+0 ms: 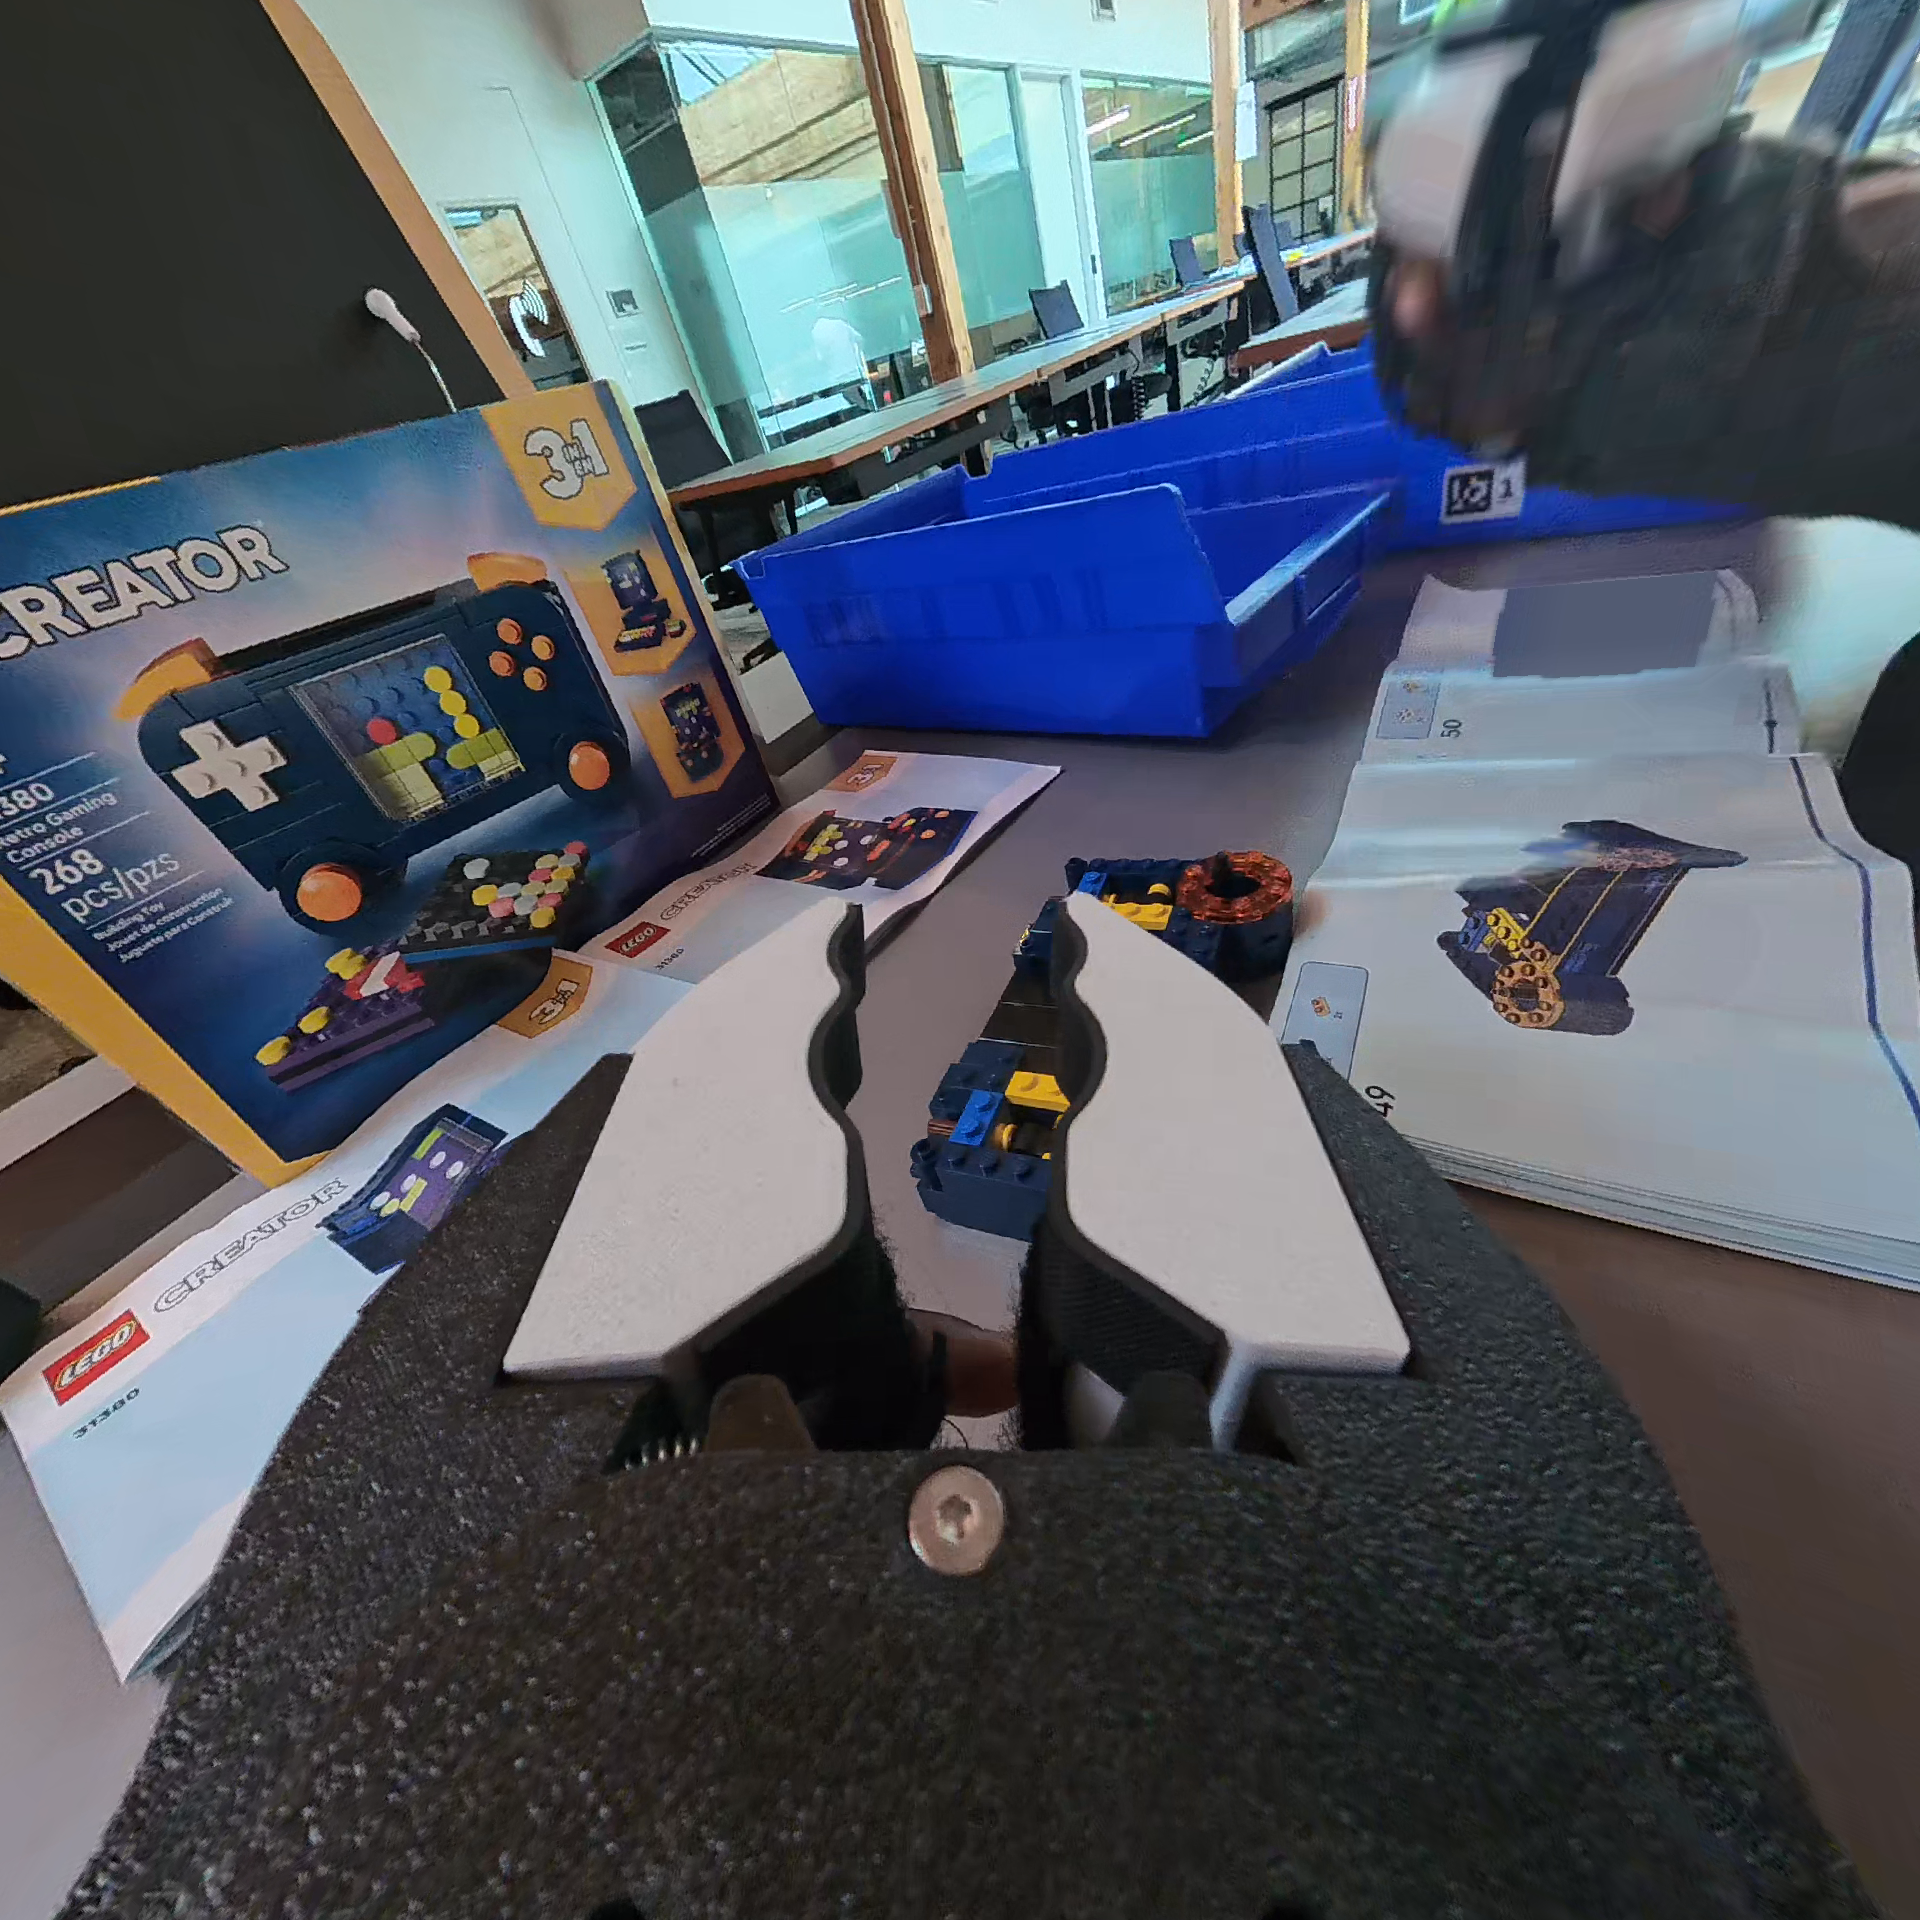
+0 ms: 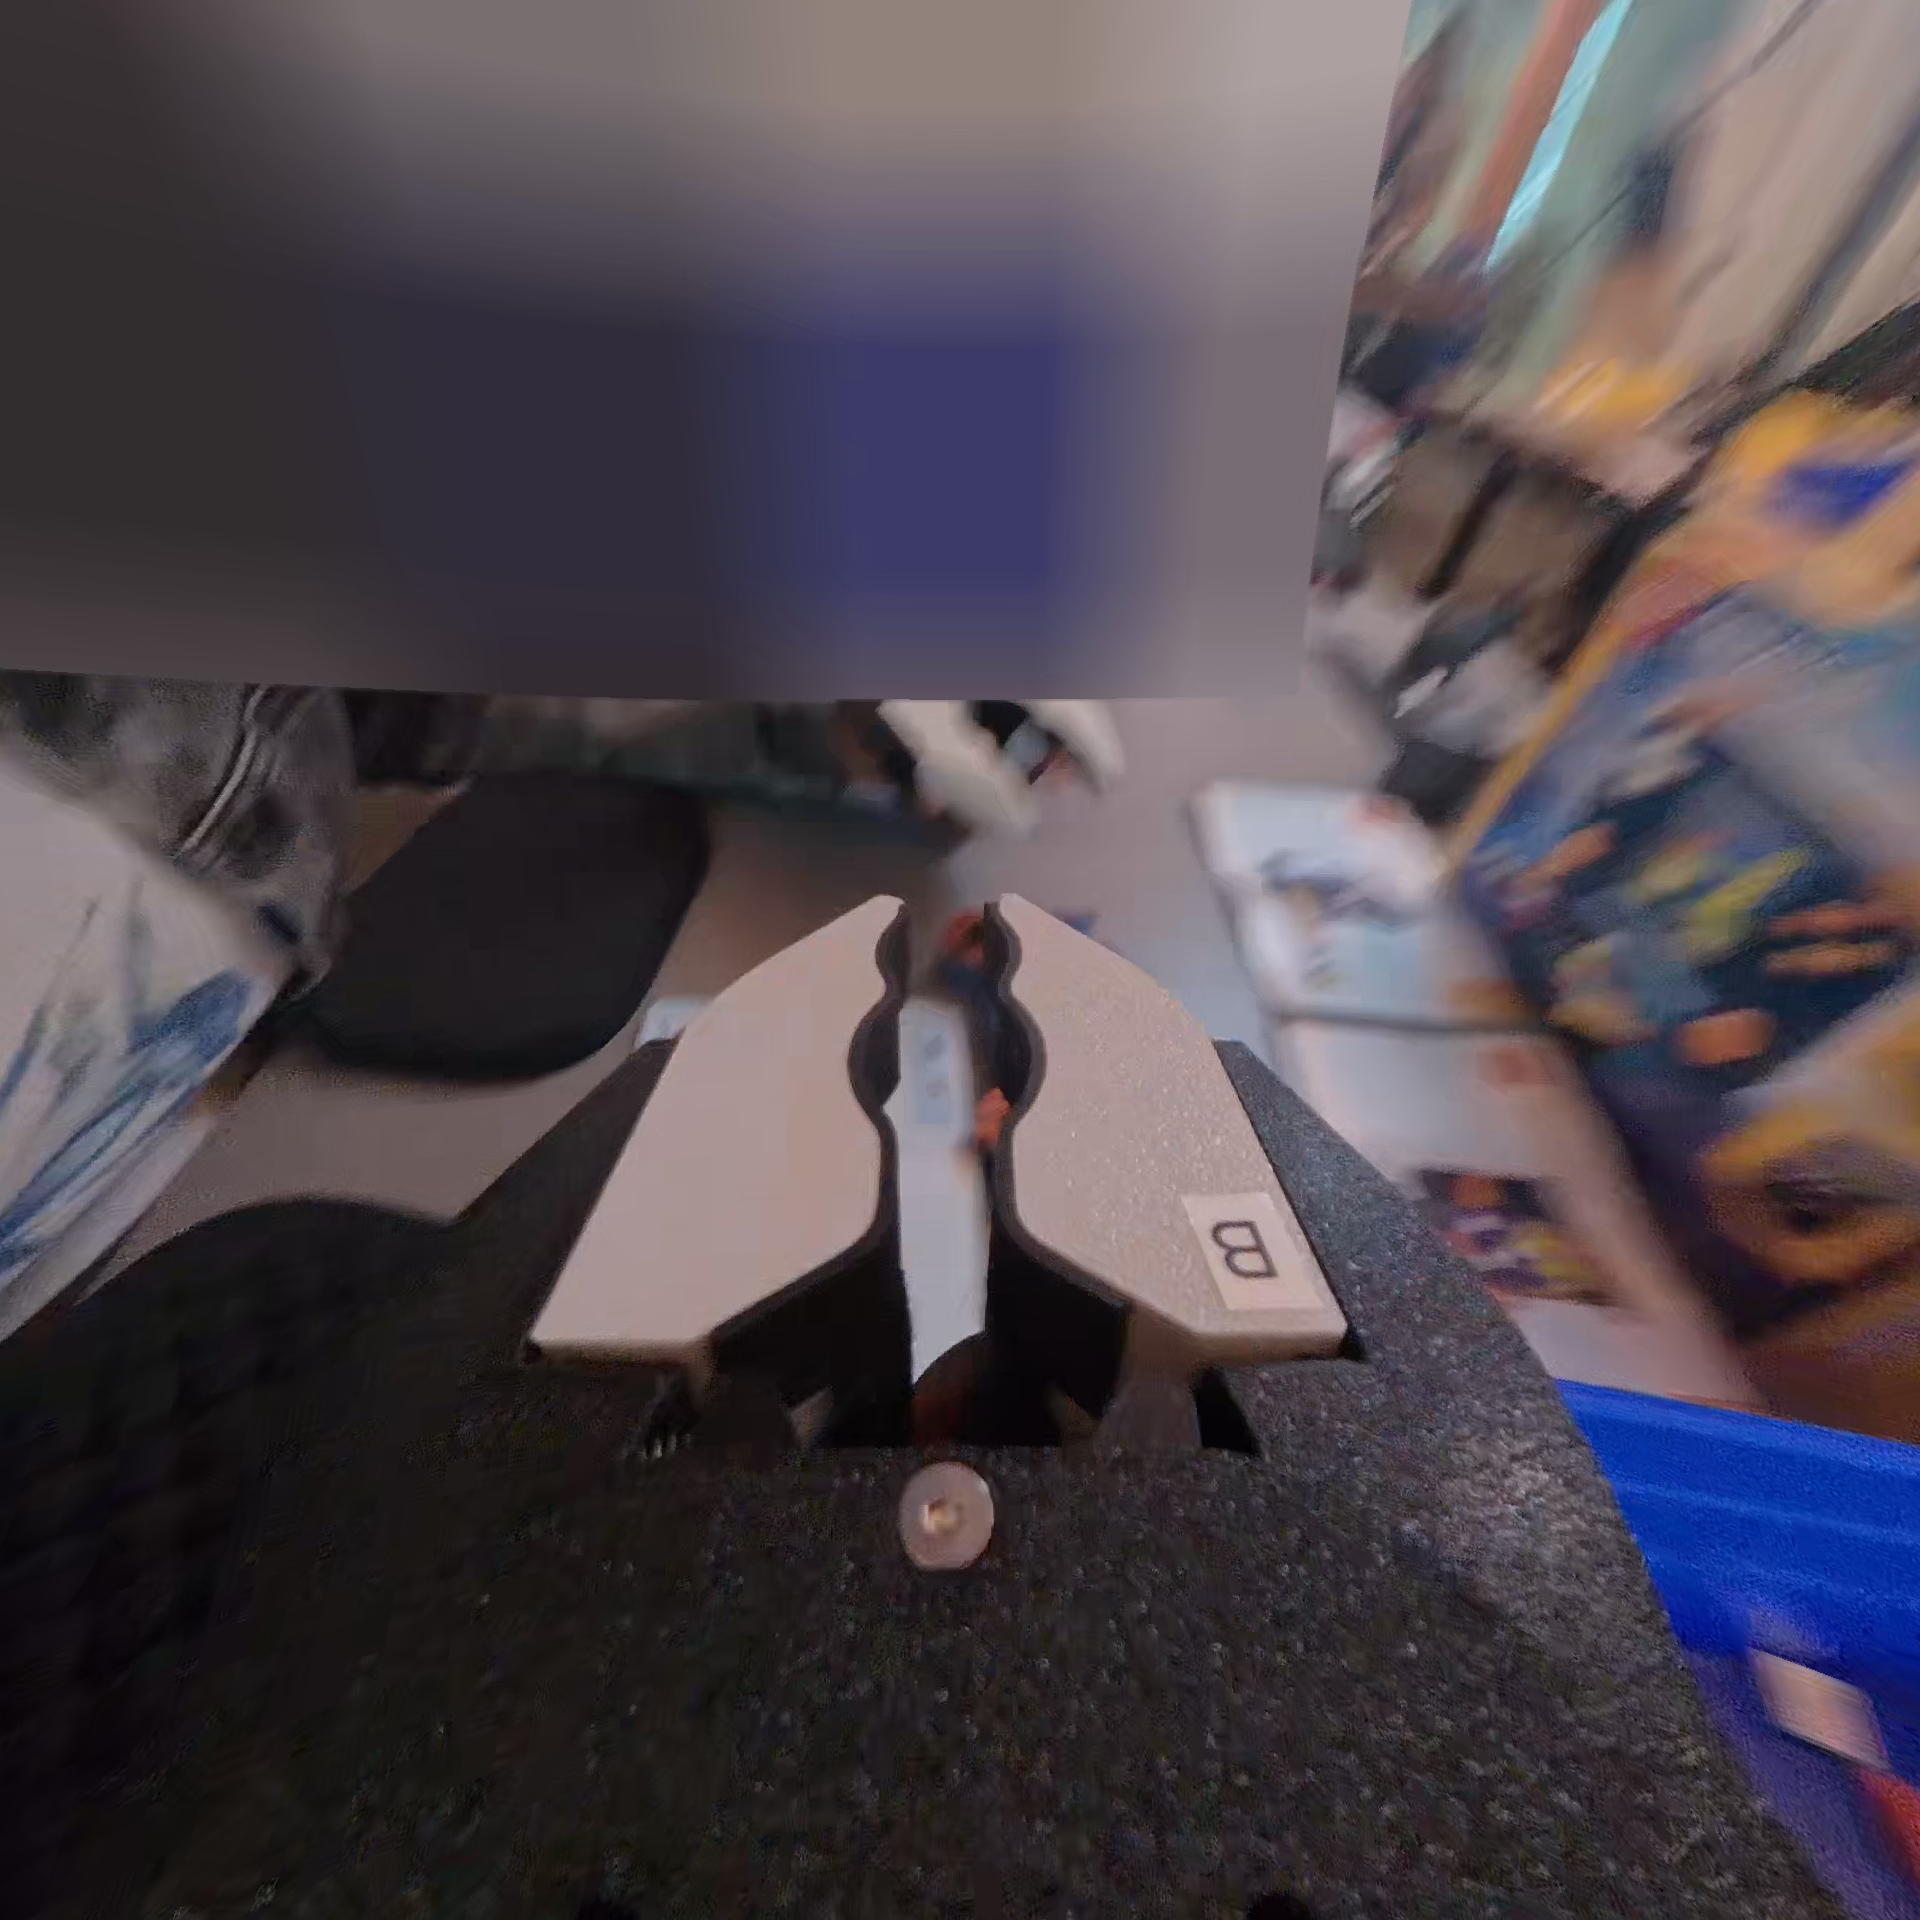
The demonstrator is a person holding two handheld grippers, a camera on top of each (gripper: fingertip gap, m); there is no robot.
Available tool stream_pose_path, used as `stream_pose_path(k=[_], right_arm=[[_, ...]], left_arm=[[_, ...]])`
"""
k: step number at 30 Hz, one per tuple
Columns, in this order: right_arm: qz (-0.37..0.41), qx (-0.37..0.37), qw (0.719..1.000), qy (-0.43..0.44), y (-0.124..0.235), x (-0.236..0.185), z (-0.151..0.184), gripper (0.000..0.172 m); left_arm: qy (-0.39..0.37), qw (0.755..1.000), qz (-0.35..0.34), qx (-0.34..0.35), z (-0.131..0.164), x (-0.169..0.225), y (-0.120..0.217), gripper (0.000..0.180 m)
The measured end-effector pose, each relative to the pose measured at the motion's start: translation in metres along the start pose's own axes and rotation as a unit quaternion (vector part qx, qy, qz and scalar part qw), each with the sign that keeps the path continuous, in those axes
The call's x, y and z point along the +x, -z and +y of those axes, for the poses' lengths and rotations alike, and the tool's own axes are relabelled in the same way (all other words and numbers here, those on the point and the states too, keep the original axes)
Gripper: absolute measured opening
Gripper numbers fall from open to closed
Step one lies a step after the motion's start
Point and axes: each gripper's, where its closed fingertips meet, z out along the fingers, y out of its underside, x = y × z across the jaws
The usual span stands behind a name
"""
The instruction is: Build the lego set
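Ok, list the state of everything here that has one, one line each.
Left tool: open, its left finger clear of the brick build.
Brick build: part-built, lying beside that tool's right finger.
Right tool: fingers narrowly apart; blur hides any hold.
Set box: standing upright.
Blue bin: upright, contents hidden.
Instruction booklet: lying open.

The brick assembly (image 1: 997, 1101) lies on the table (image 1: 1143, 821), between the left tongs' (image 1: 961, 935) fingers. Left of it the box (image 1: 343, 769) stands behind leaflets (image 1: 894, 821). The open manual (image 1: 1621, 966) lies right. Bins (image 1: 1039, 613) sit behind.
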Motion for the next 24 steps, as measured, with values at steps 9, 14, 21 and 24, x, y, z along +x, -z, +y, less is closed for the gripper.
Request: stream_pose_path(k=[9,14,21,24], right_arm=[[0.194,0.141,0.967,0.089,0.092,0.032,-0.059,0.000],[0.165,0.084,0.978,0.095,0.071,0.026,-0.044,0.000],[0.161,0.064,0.981,0.092,0.061,0.028,-0.033,0.001],[0.160,0.063,0.981,0.085,0.062,0.029,-0.030,0.001]], left_arm=[[-0.022,0.999,0.000,-0.023,0.005,0.004,-0.004,0.034],[-0.043,0.998,0.011,-0.041,0.010,0.010,-0.007,0.035],[-0.026,0.999,0.012,-0.023,0.006,0.008,-0.004,0.035],[-0.022,0.999,0.012,-0.021,0.005,0.007,-0.004,0.035]])
